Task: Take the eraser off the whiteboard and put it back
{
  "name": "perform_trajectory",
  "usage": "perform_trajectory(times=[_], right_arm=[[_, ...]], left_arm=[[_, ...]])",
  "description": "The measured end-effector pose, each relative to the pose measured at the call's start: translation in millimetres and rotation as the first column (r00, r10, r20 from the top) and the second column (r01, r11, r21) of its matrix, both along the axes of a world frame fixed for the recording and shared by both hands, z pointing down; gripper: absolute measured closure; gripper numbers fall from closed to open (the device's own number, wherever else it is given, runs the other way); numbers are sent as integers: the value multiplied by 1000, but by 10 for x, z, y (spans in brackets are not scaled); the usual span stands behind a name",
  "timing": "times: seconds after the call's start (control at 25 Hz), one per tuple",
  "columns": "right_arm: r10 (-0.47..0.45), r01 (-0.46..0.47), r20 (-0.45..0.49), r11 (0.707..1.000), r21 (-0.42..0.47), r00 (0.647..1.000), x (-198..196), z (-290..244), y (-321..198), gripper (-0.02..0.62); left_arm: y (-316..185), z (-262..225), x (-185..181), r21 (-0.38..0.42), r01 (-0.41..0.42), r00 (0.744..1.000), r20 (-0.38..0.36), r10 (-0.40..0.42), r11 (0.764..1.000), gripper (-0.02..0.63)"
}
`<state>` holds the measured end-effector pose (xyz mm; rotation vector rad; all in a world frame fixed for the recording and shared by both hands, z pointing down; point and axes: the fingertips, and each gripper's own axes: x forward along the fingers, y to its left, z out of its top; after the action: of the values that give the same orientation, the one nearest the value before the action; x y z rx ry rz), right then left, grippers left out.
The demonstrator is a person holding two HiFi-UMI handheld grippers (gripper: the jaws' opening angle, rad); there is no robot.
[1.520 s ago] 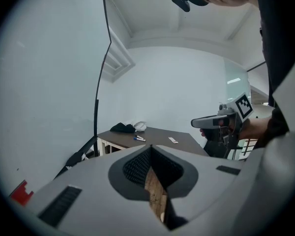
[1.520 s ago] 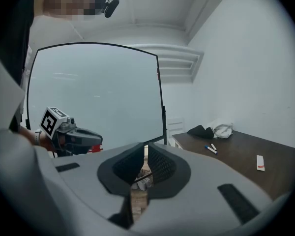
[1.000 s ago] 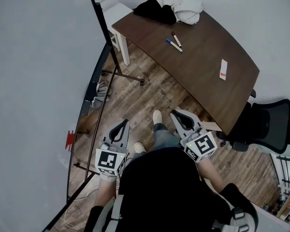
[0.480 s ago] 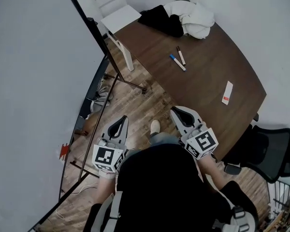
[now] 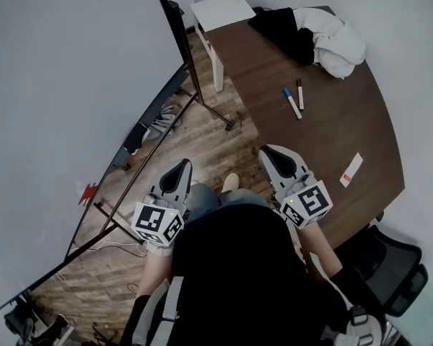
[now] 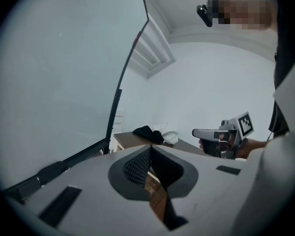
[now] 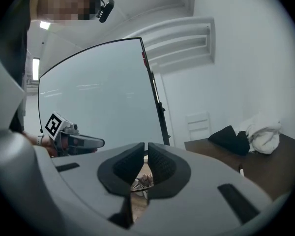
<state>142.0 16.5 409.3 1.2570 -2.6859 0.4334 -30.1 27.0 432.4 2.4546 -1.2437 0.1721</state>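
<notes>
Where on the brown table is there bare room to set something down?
Bare wood lies between the markers and the white card, and along the table edge beside the white chair. The far end is crowded by the black garment and white cloth.

Whiteboard [image 5: 58,85] cut off by the top and left edges, small red thing [image 5: 87,192] on it at 9 o'clock too small to identify, white chair [image 5: 220,9] cropped at 12 o'clock, black office chair [image 5: 390,265] cut off at 4 o'clock, near end of the tabletop [image 5: 325,135] hidden behind the right hand-held gripper [image 5: 269,151] and the person's torso [image 5: 238,272].
</notes>
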Motion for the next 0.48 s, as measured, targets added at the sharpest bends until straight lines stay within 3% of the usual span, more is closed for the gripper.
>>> perform_trajectory(times=[0.28,0.48], right_arm=[[-112,111,-31,993,-33,993,-439,90,-276,563],[-153,150,-54,987,-58,987,-714,164,-506,563]], left_arm=[[-126,222,-483,-84,143,979,-134,-153,986,598],[-257,423,-836,-179,215,926,-276,-259,960,598]])
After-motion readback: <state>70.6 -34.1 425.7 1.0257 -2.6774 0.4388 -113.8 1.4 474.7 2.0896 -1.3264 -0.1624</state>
